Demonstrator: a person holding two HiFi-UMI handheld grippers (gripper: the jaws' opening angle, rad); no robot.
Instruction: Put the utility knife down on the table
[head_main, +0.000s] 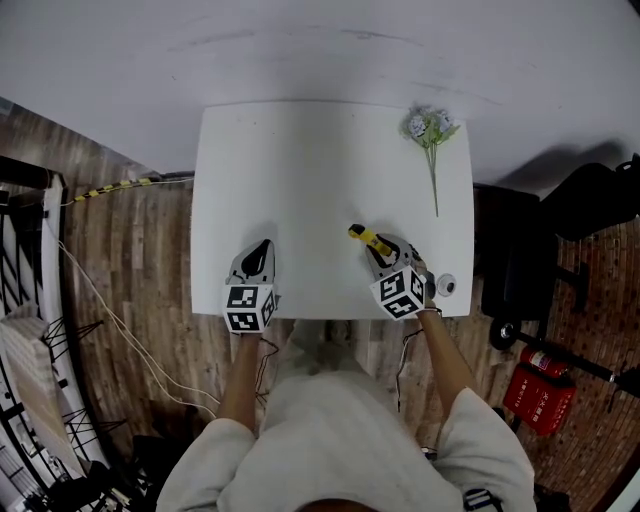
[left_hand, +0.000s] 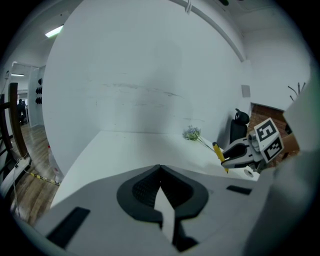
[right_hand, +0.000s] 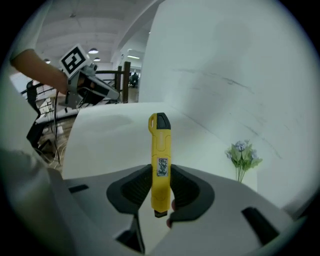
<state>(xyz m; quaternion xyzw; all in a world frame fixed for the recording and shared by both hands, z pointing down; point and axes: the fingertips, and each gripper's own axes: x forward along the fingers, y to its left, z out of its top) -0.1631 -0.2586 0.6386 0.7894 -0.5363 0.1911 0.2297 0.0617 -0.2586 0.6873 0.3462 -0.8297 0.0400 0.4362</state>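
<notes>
I judge that the step in hand is the lowering, and the knife is not yet put down. The right gripper (right_hand: 161, 186) has its jaws clamped on the rear part of the yellow utility knife (right_hand: 161, 150). The rest of the knife, with its dark end, sticks out in front of the jaws.

In the head view the knife is over the front right part of the white table (head_main: 300, 180). I cannot tell whether its tip already touches the top. From the left gripper view it seems to hang a little above, tilted.

The left gripper (left_hand: 160, 186) has its jaws together with nothing between them. It is over the front left part of the table, well apart from the knife.

For the next move I think I must bring the knife lower and more flat, until its body lies on the table. Only then should I let the jaws come apart, so that it does not drop.

The place in front of it is bare. The flowers (head_main: 430, 130) are far at the back, and a small round white thing (head_main: 446, 285) lies just beside my right gripper at the front edge, so I should not sweep to that side.
</notes>
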